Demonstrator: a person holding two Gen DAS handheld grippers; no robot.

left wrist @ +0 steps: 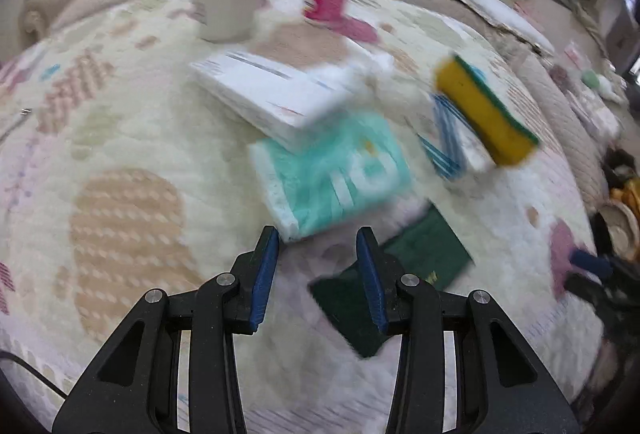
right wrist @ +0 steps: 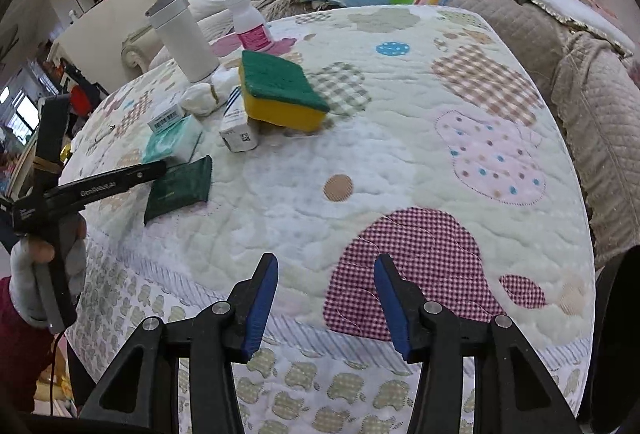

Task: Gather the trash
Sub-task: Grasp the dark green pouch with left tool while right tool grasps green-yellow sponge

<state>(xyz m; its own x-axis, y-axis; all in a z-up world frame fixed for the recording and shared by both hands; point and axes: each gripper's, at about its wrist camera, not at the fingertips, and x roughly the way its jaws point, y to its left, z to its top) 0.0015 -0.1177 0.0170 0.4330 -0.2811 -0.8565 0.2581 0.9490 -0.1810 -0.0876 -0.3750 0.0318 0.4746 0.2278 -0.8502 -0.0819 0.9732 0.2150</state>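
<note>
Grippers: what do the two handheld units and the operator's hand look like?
Both grippers, left and right, have black plastic linkage arms with silver pivot pins and ribbed blue finger pads. The right wrist view shows the left unit side-on: black body with white lettering, grey handle, thin black cable below. The hand on it wears a light grey glove and a dark red sleeve.

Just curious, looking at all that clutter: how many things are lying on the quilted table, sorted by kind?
Bottles: 2, flask, pill bottle
Boxes: 2, white box, small carton
Tissue packs: 1, pack
Sponges: 1, sponge
Booklets: 1, booklet
Paper wads: 1, wad
Total: 8
</note>
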